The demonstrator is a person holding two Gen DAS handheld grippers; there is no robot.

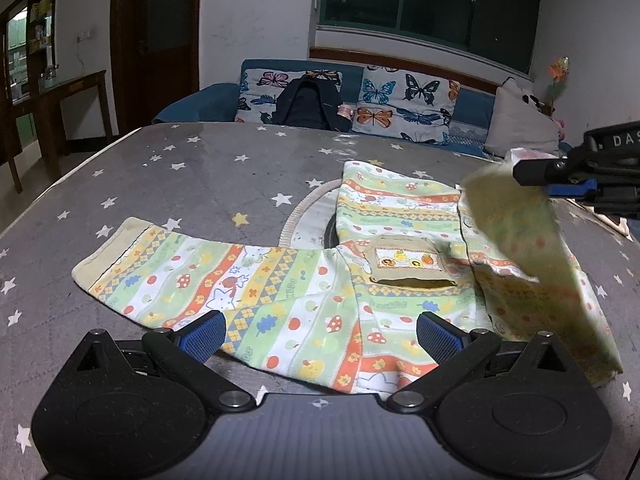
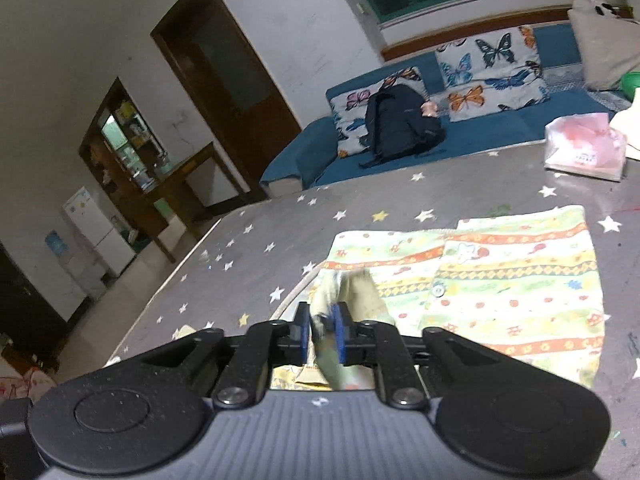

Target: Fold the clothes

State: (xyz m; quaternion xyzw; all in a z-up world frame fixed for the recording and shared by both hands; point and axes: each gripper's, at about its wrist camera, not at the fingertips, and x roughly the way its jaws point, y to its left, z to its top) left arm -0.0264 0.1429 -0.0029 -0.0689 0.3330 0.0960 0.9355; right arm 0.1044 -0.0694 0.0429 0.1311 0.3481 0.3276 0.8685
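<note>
Nearest the left wrist camera, the left gripper (image 1: 320, 338) hangs low over the near hem of a child's patterned shirt (image 1: 304, 300), its blue-padded jaws spread wide with nothing between them. That shirt lies spread on a grey star-printed table cover (image 1: 200, 176), one sleeve (image 1: 160, 264) stretched flat toward the cover's left side and a small tan pocket (image 1: 408, 266) showing at its middle.

On the far side of the pocket from that sleeve, the right gripper (image 2: 325, 334) has its jaws closed tight on the pale cuff (image 2: 352, 292) of the other sleeve, which it holds up off the cover; the raised cloth is blurred and drapes down across the shirt's body. In the left wrist view the right gripper (image 1: 560, 178) shows at the frame's right edge, above the shirt.

Beyond the shirt, near the cover's far edge, sits a pink plastic bag (image 2: 586, 148). Past the cover stands a blue sofa (image 2: 472, 136) with butterfly cushions (image 2: 490, 68) and a dark backpack (image 2: 400, 122).
</note>
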